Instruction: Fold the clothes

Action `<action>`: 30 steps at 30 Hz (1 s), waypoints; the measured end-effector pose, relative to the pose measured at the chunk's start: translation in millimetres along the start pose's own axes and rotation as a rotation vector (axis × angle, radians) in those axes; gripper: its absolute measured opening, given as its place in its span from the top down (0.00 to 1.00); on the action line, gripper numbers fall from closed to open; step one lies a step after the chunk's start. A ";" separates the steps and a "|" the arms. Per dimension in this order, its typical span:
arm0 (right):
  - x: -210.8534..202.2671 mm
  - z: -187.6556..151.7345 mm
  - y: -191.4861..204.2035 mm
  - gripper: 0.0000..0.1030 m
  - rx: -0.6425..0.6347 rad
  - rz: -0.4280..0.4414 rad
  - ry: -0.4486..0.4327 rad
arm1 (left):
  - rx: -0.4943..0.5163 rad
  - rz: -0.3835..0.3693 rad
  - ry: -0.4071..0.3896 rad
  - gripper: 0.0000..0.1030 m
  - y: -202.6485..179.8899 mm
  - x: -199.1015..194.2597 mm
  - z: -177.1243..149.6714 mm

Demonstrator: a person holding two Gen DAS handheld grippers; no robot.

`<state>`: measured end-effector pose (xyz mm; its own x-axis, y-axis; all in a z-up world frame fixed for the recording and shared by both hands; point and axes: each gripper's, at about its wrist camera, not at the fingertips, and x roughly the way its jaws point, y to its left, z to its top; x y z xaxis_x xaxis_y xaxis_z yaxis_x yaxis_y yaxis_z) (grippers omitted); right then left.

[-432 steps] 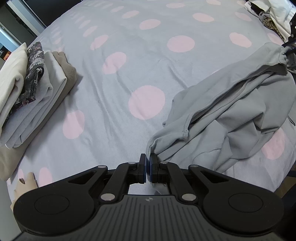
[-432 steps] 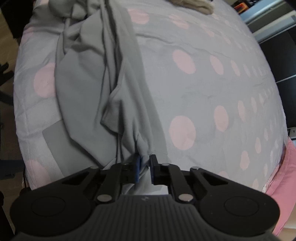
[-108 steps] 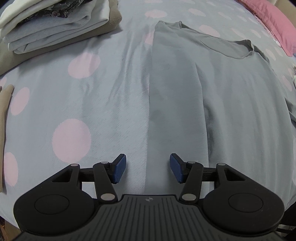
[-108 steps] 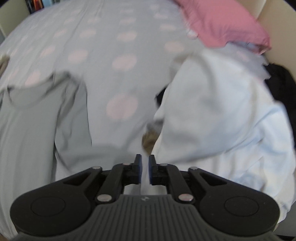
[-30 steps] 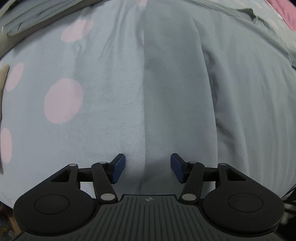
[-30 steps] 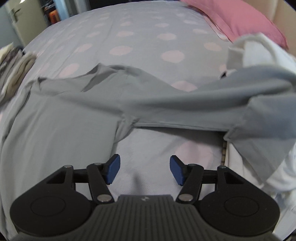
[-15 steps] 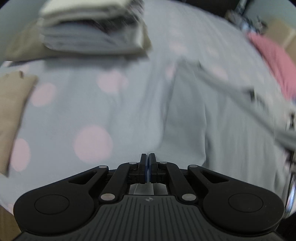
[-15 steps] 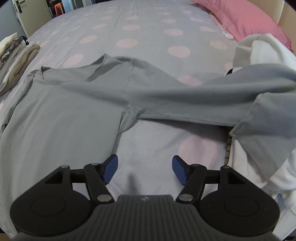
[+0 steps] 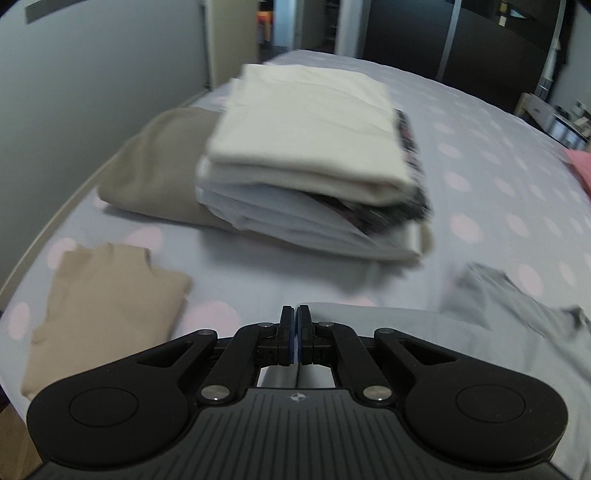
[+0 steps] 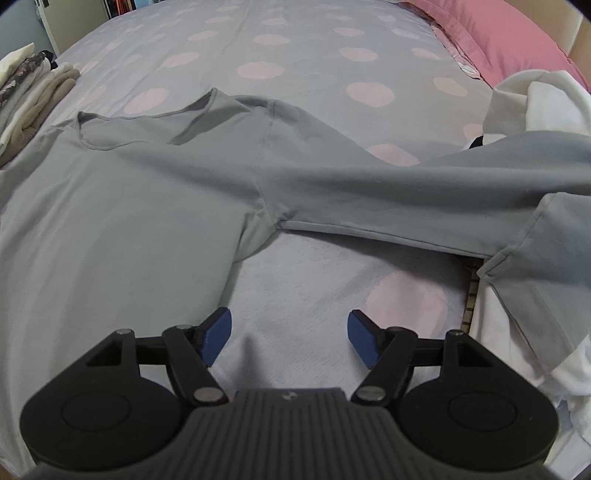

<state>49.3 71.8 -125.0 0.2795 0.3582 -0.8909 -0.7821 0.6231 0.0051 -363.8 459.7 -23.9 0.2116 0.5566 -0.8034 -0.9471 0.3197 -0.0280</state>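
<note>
Lying spread across the polka-dot bedspread, the grey long-sleeved shirt has its body flat toward the left of the right wrist view, its neckline facing away, and one sleeve stretched out to the right, where the cuff end drapes over a pile of white clothing. The right gripper hovers with its blue-padded jaws wide apart over bare bedspread just below the shirt's armpit, holding nothing. The left gripper has its jaws pressed together; pale grey cloth of the shirt lies right at the tips, but whether any of it is pinched between them cannot be told from this blurred view. Ahead of the left gripper sits a stack of folded clothes, cream on top, resting on a tan garment, and a smaller folded tan piece lies nearer on the left. A pink pillow lies at the far right of the bed.
</note>
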 end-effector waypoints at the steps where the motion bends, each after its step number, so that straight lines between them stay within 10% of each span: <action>1: 1.9 0.6 -1.0 0.30 0.002 -0.002 0.001 | -0.011 0.017 -0.002 1.00 5.6 4.6 3.0; 13: 21.0 6.2 2.3 0.30 -0.040 0.006 0.028 | -0.011 0.138 0.118 0.98 27.3 64.9 -3.1; 20: 20.8 5.8 3.0 0.30 -0.046 0.033 0.043 | 0.141 0.119 0.100 0.68 -11.4 42.0 -24.0; 30: 11.1 -11.9 10.8 0.30 -0.104 0.081 0.093 | 0.459 -0.261 0.262 0.58 -95.1 7.3 -110.0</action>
<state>37.3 74.2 -140.2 0.1641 0.3359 -0.9275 -0.8549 0.5175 0.0362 -298.7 349.0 -92.5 0.3016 0.2257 -0.9263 -0.6581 0.7523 -0.0310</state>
